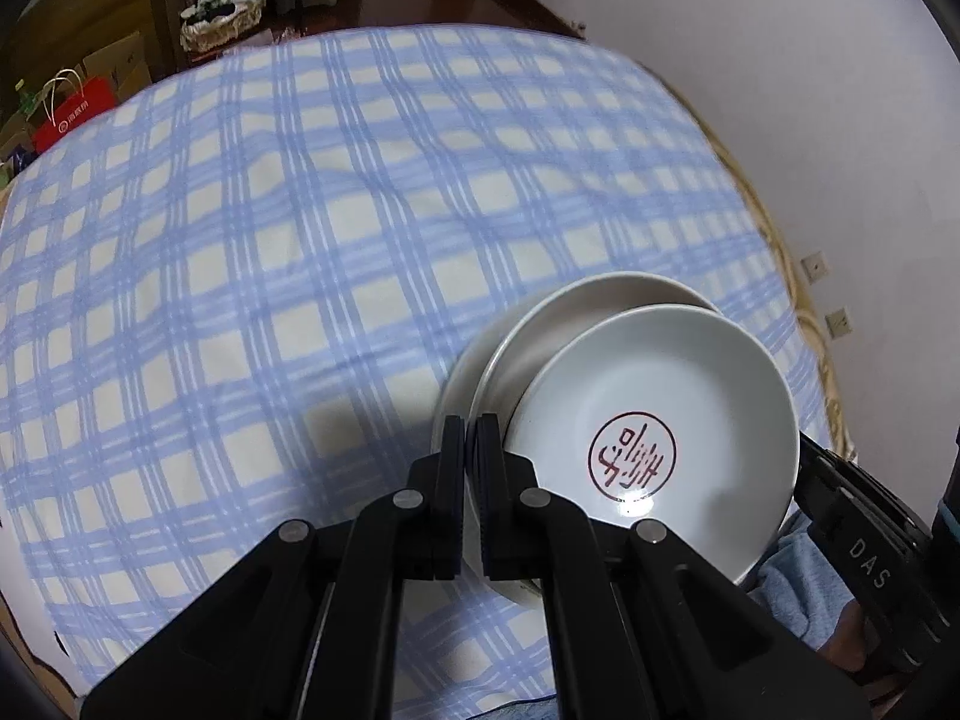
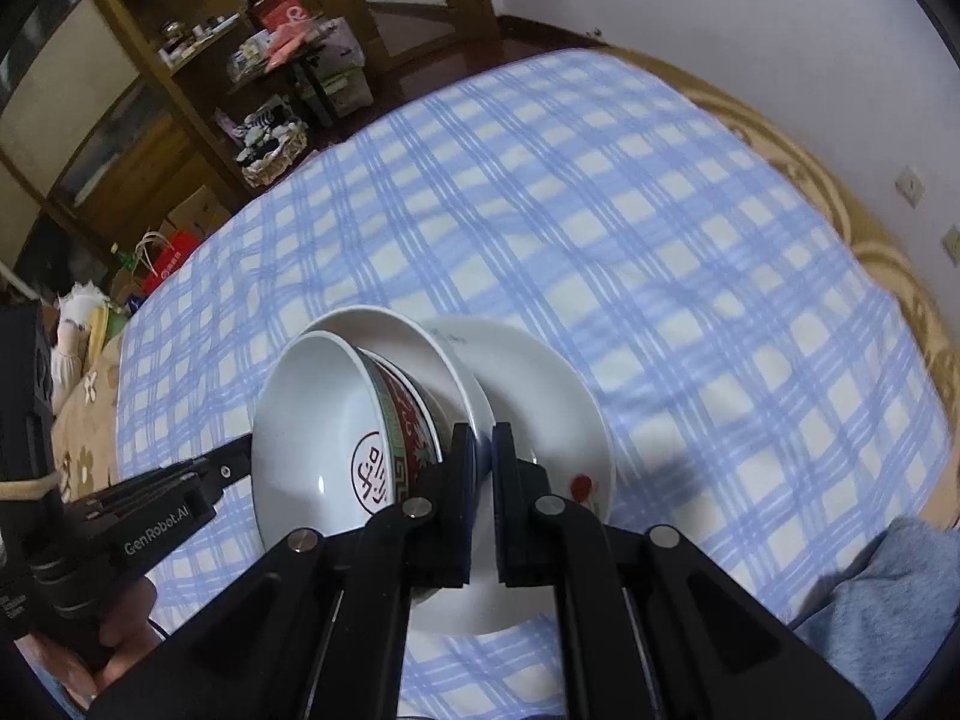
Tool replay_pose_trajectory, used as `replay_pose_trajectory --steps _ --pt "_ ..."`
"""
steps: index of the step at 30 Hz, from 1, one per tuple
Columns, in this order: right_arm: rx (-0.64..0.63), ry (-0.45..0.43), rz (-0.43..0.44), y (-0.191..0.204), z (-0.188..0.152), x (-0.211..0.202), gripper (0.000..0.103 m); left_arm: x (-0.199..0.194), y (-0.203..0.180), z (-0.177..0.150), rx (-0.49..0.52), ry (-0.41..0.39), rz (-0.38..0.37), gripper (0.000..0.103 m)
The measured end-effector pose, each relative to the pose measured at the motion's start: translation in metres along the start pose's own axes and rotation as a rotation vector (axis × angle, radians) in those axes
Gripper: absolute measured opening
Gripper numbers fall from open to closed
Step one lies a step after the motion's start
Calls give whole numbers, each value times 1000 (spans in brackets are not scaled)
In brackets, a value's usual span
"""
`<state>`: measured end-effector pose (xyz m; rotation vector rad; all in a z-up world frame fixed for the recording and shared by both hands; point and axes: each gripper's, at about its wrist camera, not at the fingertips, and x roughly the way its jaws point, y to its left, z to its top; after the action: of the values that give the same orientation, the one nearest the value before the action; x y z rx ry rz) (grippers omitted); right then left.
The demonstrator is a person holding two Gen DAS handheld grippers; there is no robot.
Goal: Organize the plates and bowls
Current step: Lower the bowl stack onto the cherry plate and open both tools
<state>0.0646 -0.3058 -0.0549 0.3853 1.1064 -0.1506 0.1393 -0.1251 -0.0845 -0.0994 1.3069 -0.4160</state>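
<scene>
A white bowl with a red seal mark (image 1: 654, 438) is held tilted between both grippers over a stack of white plates (image 1: 540, 330). My left gripper (image 1: 471, 450) is shut on the bowl's left rim. My right gripper (image 2: 480, 468) is shut on the opposite rim of the same bowl (image 2: 324, 432), whose outside has a red and green pattern. Under it lie a deep white dish (image 2: 420, 348) and a flat white plate (image 2: 540, 396) with a small red mark. The other gripper shows at the edge of each view.
The dishes sit on a blue and cream checked cloth (image 1: 270, 240) over a round table by a white wall (image 1: 780, 90). Wooden shelves (image 2: 150, 90), boxes and a red bag (image 1: 66, 114) stand beyond the far edge. A blue-grey sleeve (image 2: 888, 600) is at lower right.
</scene>
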Motion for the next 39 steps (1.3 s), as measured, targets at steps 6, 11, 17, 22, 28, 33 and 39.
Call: replay_pose_trajectory --steps 6,11,17,22,28,33,39 --pt "38 13 25 -22 -6 18 6 10 -13 -4 57 -14 39 3" --pt "34 14 46 -27 -5 20 6 10 -16 0 81 -14 51 3" --pt "12 -47 62 -23 0 5 6 -4 -21 0 116 -52 82 4" --pt "14 -71 71 -22 -1 -10 6 -28 -24 -3 138 -93 98 8" --pt "-3 -126 98 -20 -6 -42 9 -68 -32 -17 213 -190 136 22" --pt "-18 -183 131 -16 -12 -75 10 -106 -37 -34 260 -284 190 43" --pt "-72 -264 140 -5 -28 -121 32 -153 -33 -59 259 -365 199 64"
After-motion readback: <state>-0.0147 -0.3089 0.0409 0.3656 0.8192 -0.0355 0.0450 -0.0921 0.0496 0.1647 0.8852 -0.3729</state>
